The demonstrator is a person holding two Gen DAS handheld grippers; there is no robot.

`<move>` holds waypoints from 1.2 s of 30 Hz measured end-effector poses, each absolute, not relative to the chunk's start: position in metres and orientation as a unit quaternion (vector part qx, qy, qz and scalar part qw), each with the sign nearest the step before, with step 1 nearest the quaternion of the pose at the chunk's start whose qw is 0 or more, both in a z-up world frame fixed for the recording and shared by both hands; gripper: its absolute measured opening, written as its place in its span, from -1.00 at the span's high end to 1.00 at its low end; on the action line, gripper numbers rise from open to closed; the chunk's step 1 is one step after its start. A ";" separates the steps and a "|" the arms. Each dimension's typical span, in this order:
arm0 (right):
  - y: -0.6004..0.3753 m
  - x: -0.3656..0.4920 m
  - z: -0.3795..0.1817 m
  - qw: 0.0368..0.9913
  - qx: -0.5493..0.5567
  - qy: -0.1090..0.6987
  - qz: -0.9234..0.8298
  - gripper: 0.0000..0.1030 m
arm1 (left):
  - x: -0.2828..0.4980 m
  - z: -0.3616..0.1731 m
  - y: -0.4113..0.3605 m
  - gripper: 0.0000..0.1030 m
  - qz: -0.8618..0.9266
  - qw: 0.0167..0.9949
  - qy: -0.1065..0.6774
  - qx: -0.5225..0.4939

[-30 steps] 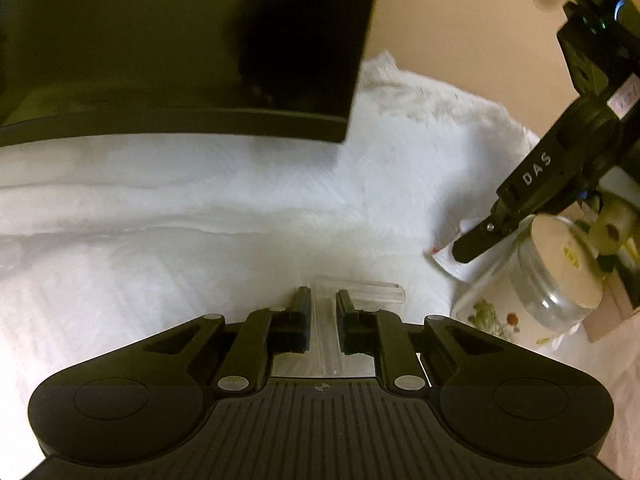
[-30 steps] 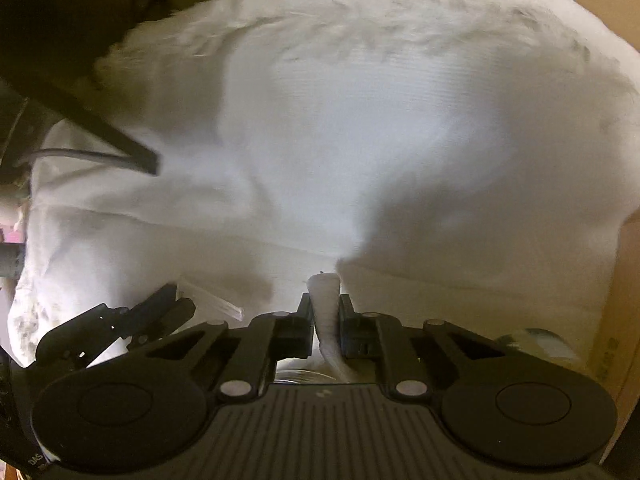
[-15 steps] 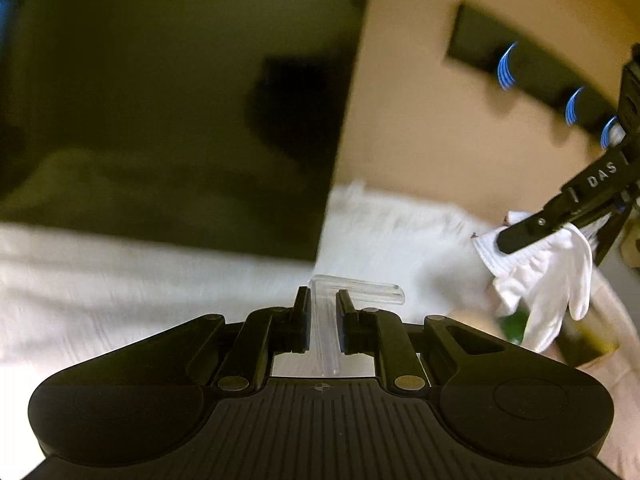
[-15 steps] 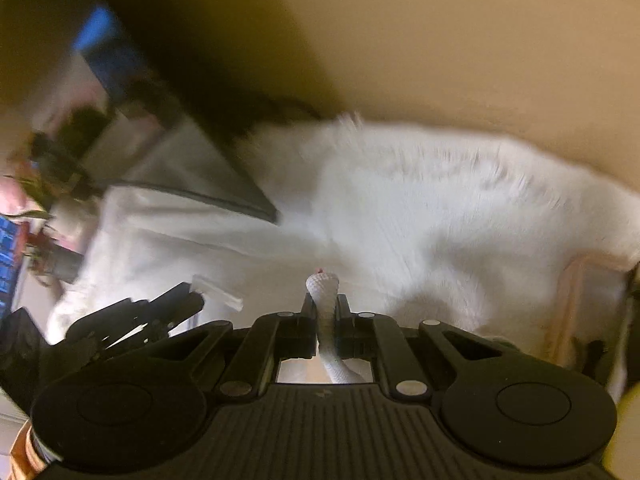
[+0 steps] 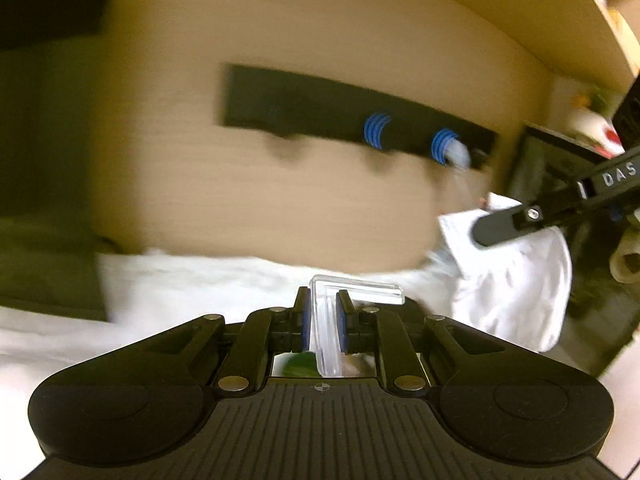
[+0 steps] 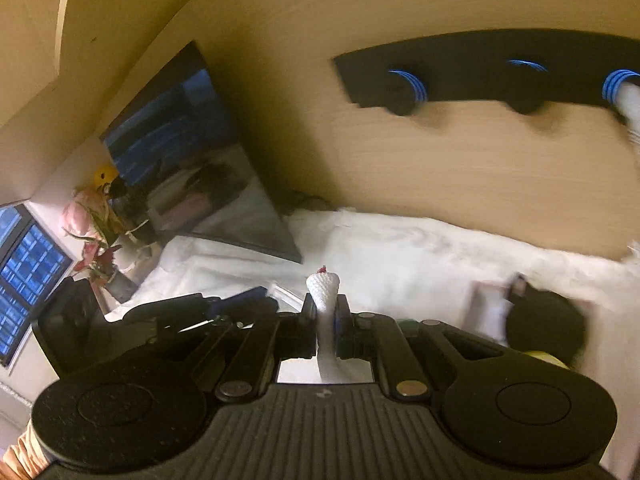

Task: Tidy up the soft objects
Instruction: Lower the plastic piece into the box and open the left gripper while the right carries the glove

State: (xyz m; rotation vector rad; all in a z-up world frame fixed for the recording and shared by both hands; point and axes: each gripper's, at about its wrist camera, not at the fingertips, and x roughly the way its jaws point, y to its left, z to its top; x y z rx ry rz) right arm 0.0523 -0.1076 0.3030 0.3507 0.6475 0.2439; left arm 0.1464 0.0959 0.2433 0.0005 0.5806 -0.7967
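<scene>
My left gripper is shut on a clear L-shaped plastic piece that sticks out to the right past the fingertips. My right gripper is shut on the knit cuff of a white glove. In the left wrist view the glove hangs limp under the right gripper at the right. A black wall rack with blue-ringed pegs is ahead and above. A pale cloth hangs on its right peg. The left gripper shows low on the left in the right wrist view.
A white fluffy cover lies over the desk below the wooden back panel. A dark monitor leans at the left, with pink flowers beside it. A black round object sits on the cover at the right. A shelf runs overhead.
Both grippers have risen from just above the white cover and tipped up toward the wall. The rack has come into view. The glove has lifted clear of the jar and hangs free.
</scene>
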 end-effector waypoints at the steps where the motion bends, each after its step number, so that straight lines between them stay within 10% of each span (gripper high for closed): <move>1: -0.120 0.043 0.298 0.926 0.173 0.317 0.111 0.85 | 0.141 0.240 0.084 0.70 -0.390 0.876 0.284 0.004; 36: -0.226 -0.044 0.180 0.914 0.234 0.332 0.017 0.84 | 0.205 0.090 -0.085 0.68 -0.279 0.838 0.469 -0.019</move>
